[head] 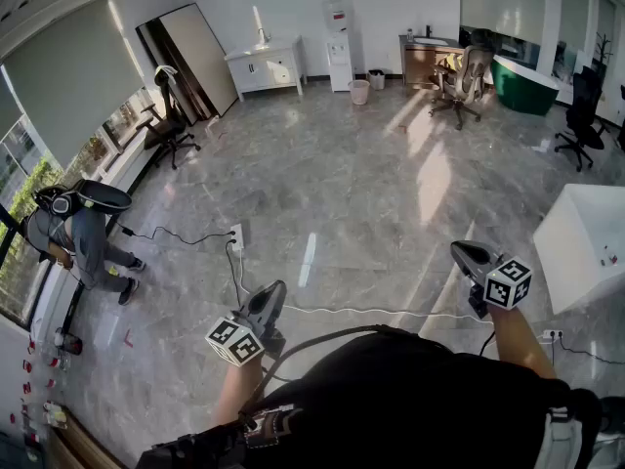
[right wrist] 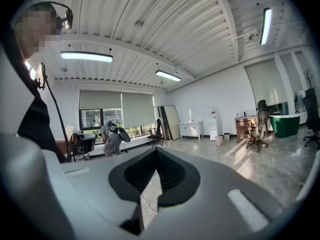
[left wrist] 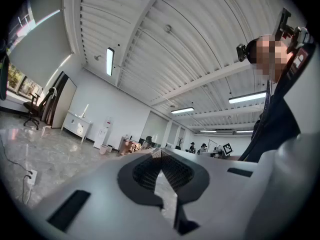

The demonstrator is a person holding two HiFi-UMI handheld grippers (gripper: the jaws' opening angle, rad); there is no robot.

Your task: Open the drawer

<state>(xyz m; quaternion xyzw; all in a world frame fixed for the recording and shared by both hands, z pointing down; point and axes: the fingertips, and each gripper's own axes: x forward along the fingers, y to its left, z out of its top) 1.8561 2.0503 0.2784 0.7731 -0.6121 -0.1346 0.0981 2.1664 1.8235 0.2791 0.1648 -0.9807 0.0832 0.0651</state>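
the person stands on a glossy grey marble floor [head: 371,174] in a large office room, holding one tool in each hand out in front of the body. both tools point roughly level into the room. the left tool [head: 275,293] has its two jaws pressed together at the tips and nothing between them. the right tool [head: 461,253] is the same, with its jaws fully closed and holding nothing. each tool carries a black-and-white marker cube, the left cube [head: 234,341] and the right cube [head: 509,283], close to the hand.

i cannot tell for sure which piece of furniture holds the drawer. a low white cabinet with panelled fronts [head: 264,69] stands against the far wall, well apart from both tools. a plain white box-shaped unit [head: 586,247] stands near the right tool at the right edge of the head view.

a white power strip [head: 236,237] with a black cable lies on the floor ahead of the left tool. by the windows on the left a second person [head: 83,242] bends over. also along the far side are a black office chair [head: 168,130], a white water dispenser [head: 339,49], a pale pink bin [head: 359,91], a grey office chair [head: 461,81] and a dark green tub [head: 525,84].
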